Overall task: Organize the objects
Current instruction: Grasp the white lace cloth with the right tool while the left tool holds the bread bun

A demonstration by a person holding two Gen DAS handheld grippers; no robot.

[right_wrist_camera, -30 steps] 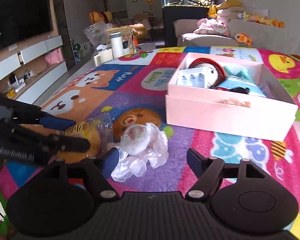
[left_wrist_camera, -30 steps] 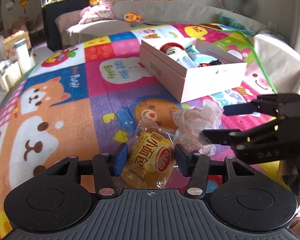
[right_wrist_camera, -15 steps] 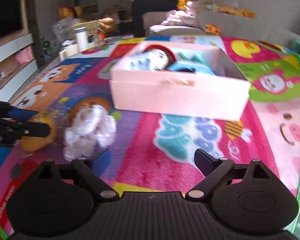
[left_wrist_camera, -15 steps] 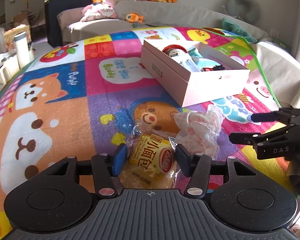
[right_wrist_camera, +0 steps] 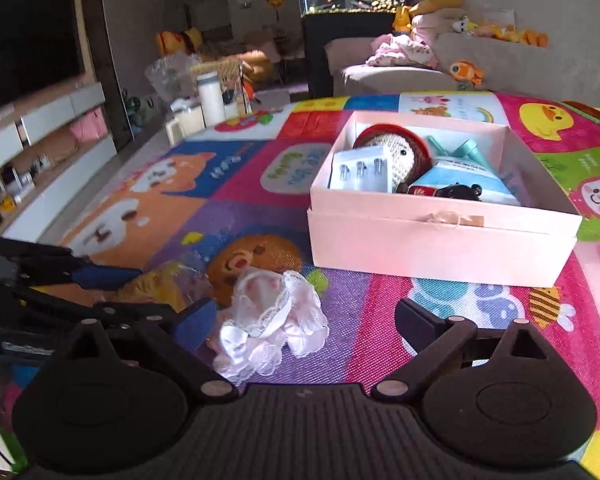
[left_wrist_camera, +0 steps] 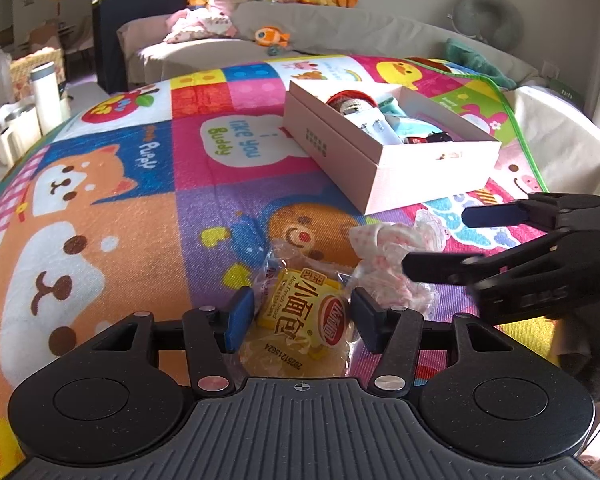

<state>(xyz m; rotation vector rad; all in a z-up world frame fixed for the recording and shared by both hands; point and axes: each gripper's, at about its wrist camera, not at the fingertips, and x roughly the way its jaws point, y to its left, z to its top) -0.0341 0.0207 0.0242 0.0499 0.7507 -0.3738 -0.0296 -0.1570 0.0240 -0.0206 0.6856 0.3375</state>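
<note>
Right gripper (right_wrist_camera: 300, 320) is the one that is changing: its jaws have just been spreading and are now standing wide apart, with the white lace bundle (right_wrist_camera: 272, 320) lying between them nearer my left finger, and I am seeing no pad pressing on it. Half a second ago that view was swung toward the pink box and blurred; now it is looking down on the lace again. I am reading that as lining up for a pick, with the grip itself not yet made.

Left gripper (left_wrist_camera: 300, 316) is sitting around the yellow bread packet (left_wrist_camera: 300, 316), its blue pads (left_wrist_camera: 239, 316) close against the wrapper on both sides; it looks clamped on the packet, and it is sitting on that packet just as it was a second ago. The packet is resting on the play mat (left_wrist_camera: 120, 208), on the purple square near the edge closest to me, just beside the lace bundle.

Going outward, the pink box (right_wrist_camera: 440, 248) is lying open farther along the mat toward its right side, already holding a knitted doll (right_wrist_camera: 400, 152), a small white card of screws (right_wrist_camera: 360, 172) and a light blue pack (right_wrist_camera: 460, 180). Both loose items are lying outside the box, so I am judging the sorting roughly midway, with two drops into the box remaining.
</note>
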